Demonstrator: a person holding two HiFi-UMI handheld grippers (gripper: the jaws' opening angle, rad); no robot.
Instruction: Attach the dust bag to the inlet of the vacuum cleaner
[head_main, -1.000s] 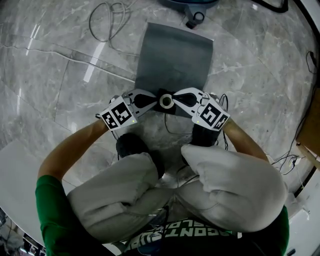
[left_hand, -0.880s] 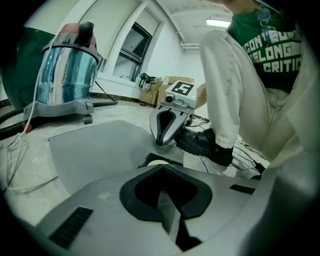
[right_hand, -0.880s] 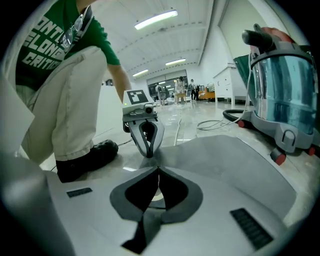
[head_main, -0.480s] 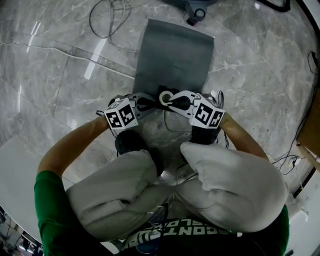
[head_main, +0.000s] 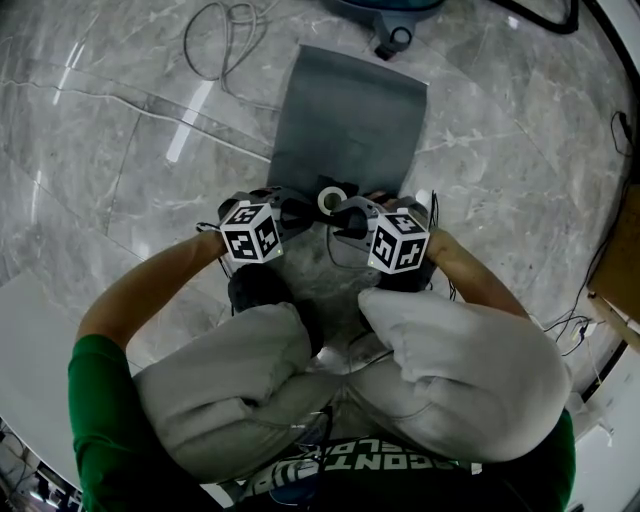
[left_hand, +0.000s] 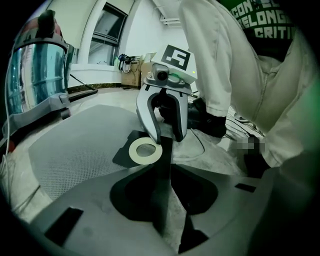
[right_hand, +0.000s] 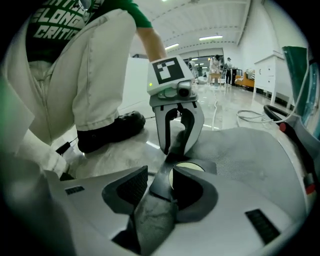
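1. See dust bag (head_main: 345, 120) flat on the floor (head_main: 120, 150) near the vacuum cleaner (head_main: 385, 8), collar (head_main: 331, 200) at the end farther from it.
2. Note left gripper (head_main: 290, 212) seemingly clamped on collar edge; right gripper (head_main: 350, 215) opening its jaws, collar between them.
3. Expect limp, light cloth; grip the stiff collar.

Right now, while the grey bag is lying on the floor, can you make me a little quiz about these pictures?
1. True or false: the flat grey fabric dust bag lies on the shiny marble floor.
2. What is the left gripper pinching? A: the dark card collar at the bag's near end. B: a loose cable. C: a shoe.
3. What shape is the pale piece set in that collar?

Key: 1 true. 2 A, its jaws are closed on the collar's edge. 3 a ring, round with a hole in the middle.
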